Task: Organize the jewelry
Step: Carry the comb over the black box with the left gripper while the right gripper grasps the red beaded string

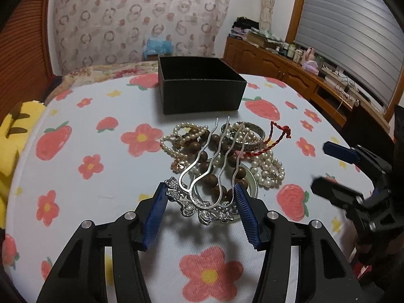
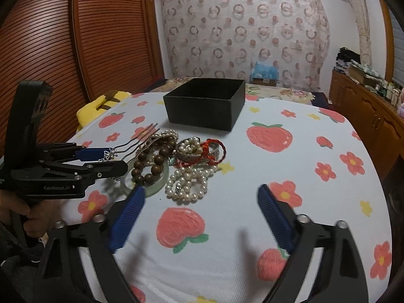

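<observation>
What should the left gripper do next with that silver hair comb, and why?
Probably carry the silver hair comb forward and over the black box. The left gripper holds its ornate end, the prongs point toward the box, and the box stands open beyond the pile.

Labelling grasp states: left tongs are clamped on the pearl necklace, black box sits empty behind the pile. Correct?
Not quite. The left tongs are clamped on the silver hair comb, not the pearl necklace, which lies on the cloth; the left wrist view shows it. The black box does sit empty behind the pile.
</observation>
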Available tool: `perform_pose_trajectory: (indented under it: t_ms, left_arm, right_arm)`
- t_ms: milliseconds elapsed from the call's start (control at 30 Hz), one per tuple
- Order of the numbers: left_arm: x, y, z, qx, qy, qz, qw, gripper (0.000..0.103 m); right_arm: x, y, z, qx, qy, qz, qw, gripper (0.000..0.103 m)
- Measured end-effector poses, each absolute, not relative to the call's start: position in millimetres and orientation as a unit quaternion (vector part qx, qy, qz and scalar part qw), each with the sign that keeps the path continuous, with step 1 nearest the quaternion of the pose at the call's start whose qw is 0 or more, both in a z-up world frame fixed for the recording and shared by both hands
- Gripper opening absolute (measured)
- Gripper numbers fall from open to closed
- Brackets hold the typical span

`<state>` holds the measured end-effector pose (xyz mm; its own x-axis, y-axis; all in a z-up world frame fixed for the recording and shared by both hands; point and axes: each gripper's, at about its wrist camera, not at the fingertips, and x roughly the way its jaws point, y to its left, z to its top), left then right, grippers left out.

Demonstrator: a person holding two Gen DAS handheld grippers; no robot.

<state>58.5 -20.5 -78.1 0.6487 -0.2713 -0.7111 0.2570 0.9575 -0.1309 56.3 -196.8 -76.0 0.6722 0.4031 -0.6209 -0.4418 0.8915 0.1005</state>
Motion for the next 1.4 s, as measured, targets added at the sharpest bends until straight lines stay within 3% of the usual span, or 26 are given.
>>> perform_pose_trajectory:
  t_ms: [400, 467, 567, 600, 1000, 1400]
  left_arm:
    - [60, -17, -71, -0.006, 0.377, -0.133, 0.917, 0.052]
    - [61, -16, -71, -0.005, 0.376, -0.131, 0.917, 0.052]
    - [61, -14, -71, -0.005, 0.374, -0.130, 0.918, 0.052]
    - [62, -14, -70, -0.005, 0.374, -0.129, 0.918, 0.052]
    - [72, -17, -57, 0.004, 0.358, -0.132, 0.924, 0.052]
    - [125, -26, -32, 0.027, 0.344, -0.120, 0.931, 0.052]
  right_arm:
    - [106, -183, -74, -0.003, 0.367, 0.268, 0.891, 0.057]
    - [114, -183, -77, -0.002, 0.376, 0.266, 0.888, 0.047]
    - [122, -184, -75, -0.006, 0.378, 0.264, 0.887, 0.022]
    - [123, -185, -73, -0.009, 0.376, 0.264, 0.888, 0.008]
    - [123, -192, -13, -0.052, 0.308, 0.268, 0.911, 0.006]
    - [157, -199, 1, -0.062, 0.295, 0.248, 0.921, 0.006]
